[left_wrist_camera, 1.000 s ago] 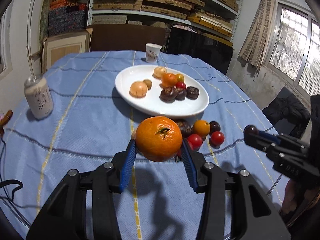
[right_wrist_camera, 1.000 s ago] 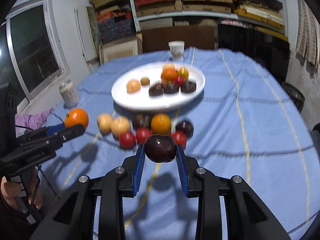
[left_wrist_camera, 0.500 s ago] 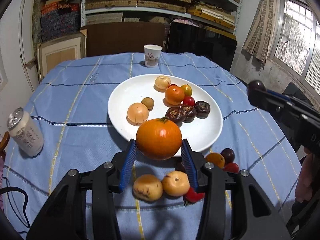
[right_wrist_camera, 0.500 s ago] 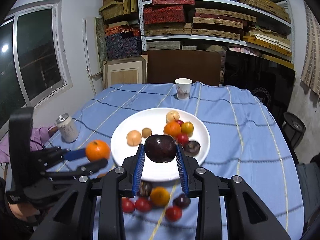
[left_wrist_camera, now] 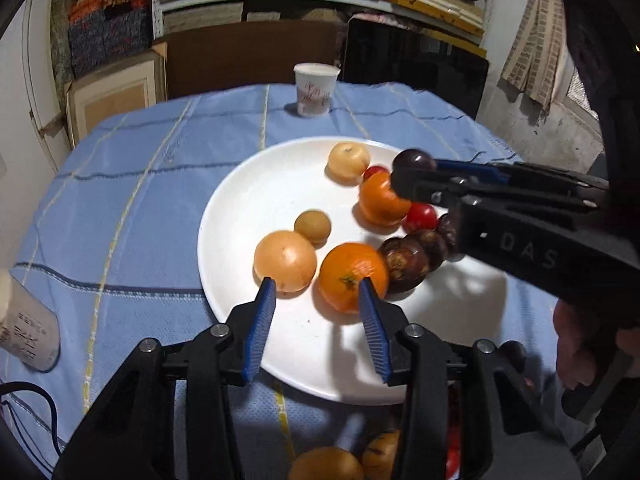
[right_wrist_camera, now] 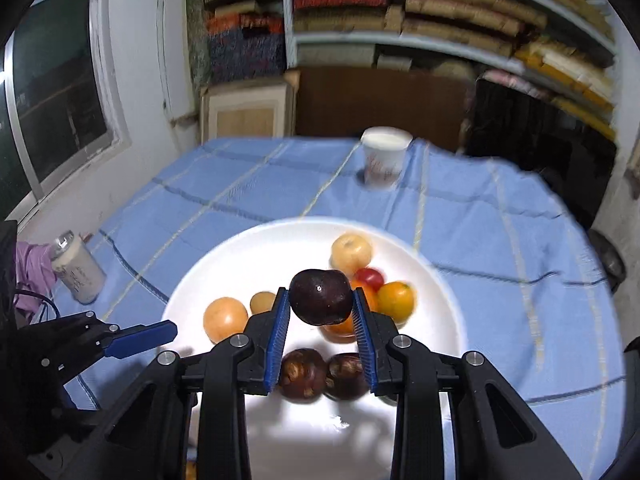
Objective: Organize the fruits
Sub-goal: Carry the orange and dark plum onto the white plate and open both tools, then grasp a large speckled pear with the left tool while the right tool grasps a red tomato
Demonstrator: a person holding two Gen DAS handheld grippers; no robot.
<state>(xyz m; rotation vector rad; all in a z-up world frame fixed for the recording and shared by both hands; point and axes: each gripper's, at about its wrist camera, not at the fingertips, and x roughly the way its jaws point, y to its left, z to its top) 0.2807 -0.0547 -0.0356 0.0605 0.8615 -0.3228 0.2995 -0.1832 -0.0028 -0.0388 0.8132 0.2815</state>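
A: Where is the orange (left_wrist_camera: 352,276) right now?

B: On the white plate (left_wrist_camera: 248,208), at its near side, touching a pale round fruit (left_wrist_camera: 285,261) on its left and a dark brown fruit (left_wrist_camera: 404,266) on its right. It sits just past the left gripper (left_wrist_camera: 316,292), off towards the right finger.

A: Is the left gripper holding it?

B: No. Its jaws are closing, but nothing lies between the blue pads (left_wrist_camera: 262,320); both stand clear of the orange.

A: Which way does the orange point?

B: It is nearly round, so there is no real long axis. Its stem mark faces the near side, towards the camera, slightly left of centre.

A: And the right gripper (right_wrist_camera: 320,300)?

B: Narrowly parted, clamped on a dark plum (right_wrist_camera: 321,297). The plum hangs above the plate over a second orange (right_wrist_camera: 340,322), with two dark brown fruits (right_wrist_camera: 302,374) lying nearer. Its shallow cleft faces up.

A: Anything else on the table?

B: A blue striped cloth (right_wrist_camera: 248,184), a paper cup (right_wrist_camera: 382,158) at the far side, a can (right_wrist_camera: 76,270) at the left, and a few more fruits (left_wrist_camera: 328,464) on the cloth at the near edge, partly hidden.
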